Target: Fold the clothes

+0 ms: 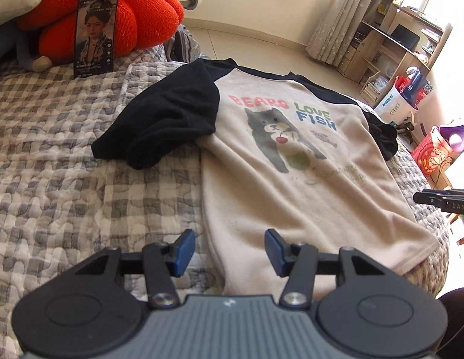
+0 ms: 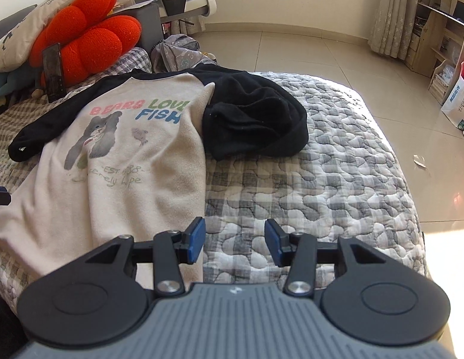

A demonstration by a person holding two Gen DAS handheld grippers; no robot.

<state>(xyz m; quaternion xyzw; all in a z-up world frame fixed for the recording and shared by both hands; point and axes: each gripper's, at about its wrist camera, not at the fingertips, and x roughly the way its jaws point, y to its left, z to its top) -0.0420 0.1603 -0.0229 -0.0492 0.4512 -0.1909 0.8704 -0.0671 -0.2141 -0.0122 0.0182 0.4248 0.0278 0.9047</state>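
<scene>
Left wrist view first: a cream shirt [image 1: 291, 185] with black raglan sleeves is seen spread face up on a grey checked quilt [image 1: 67, 164], its print of a cat and the words "BEARS LOVE FISH" turned toward the camera. One black sleeve [image 1: 166, 119] is bunched beside the chest on the left of this picture, resting partly on the quilt. The left gripper [image 1: 229, 252] is held above the shirt's lower hem, jaws parted about halfway, nothing caught between the blue pads [image 1: 184, 251]; whether the hem is touched cannot be told. At the right edge the tip of the right gripper [image 1: 441, 202] is glimpsed.

Over to the right wrist view: the same shirt [image 2: 127, 179] is shown lying to the left, its other black sleeve [image 2: 256, 122] crumpled in a heap beside the body. The right gripper [image 2: 235, 240] is poised just past the shirt's side edge, over bare quilt [image 2: 336, 179], jaws likewise half parted and empty.

At the head of the bed an orange knitted cushion [image 1: 136, 21] is propped, with a phone [image 1: 94, 33] stood upright against it. Pale floor tiles [image 2: 336, 59] and wooden shelves [image 1: 396, 42] are seen beyond.
</scene>
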